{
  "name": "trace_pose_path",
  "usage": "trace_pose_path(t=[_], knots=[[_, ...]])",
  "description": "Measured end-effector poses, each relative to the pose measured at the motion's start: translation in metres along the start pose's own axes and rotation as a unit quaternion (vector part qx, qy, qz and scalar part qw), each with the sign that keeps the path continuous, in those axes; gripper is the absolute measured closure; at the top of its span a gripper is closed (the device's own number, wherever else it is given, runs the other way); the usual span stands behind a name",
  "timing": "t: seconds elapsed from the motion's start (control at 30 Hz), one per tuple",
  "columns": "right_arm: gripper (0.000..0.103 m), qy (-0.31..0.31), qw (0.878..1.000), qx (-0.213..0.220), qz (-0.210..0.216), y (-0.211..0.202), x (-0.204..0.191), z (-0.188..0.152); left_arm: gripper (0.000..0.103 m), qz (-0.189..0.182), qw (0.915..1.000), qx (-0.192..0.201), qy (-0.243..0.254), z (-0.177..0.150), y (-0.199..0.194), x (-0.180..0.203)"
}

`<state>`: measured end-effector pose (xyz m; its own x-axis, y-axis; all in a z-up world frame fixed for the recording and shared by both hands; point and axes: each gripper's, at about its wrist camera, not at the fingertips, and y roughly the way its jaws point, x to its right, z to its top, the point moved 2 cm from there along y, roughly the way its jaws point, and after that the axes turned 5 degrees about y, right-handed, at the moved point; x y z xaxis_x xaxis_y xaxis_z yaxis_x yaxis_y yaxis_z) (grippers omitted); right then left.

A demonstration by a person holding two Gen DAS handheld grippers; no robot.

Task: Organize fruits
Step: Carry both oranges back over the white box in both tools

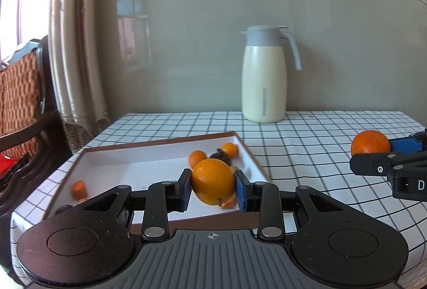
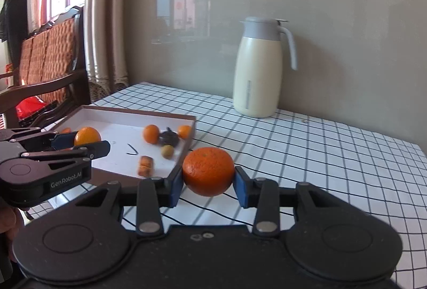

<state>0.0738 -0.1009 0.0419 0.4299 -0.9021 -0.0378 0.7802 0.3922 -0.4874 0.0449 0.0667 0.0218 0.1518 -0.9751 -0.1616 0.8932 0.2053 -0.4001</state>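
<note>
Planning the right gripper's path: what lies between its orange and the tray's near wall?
Only bare checked tablecloth, seen in the right wrist view, lies between the orange and the tray.

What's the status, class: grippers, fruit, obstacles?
Left gripper shut on yellow-orange orange over tray. Right gripper shut on darker orange, beside tray, above cloth. Nothing blocking.

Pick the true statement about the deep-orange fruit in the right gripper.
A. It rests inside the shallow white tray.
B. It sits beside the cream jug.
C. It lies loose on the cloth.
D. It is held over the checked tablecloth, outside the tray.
D: the right gripper clamps the deep-orange round fruit over the black-and-white checked tablecloth, outside the shallow white tray with a brown rim.
</note>
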Motion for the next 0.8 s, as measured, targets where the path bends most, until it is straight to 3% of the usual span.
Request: trace_pose_path(t=[0.8], knots=[[0.072,-0.043,0.997,0.004,0.067,0.025,-0.076,0.018,0.069,0.076,0.9967,-0.005,-0.030,-0.016,-0.011,-0.081]])
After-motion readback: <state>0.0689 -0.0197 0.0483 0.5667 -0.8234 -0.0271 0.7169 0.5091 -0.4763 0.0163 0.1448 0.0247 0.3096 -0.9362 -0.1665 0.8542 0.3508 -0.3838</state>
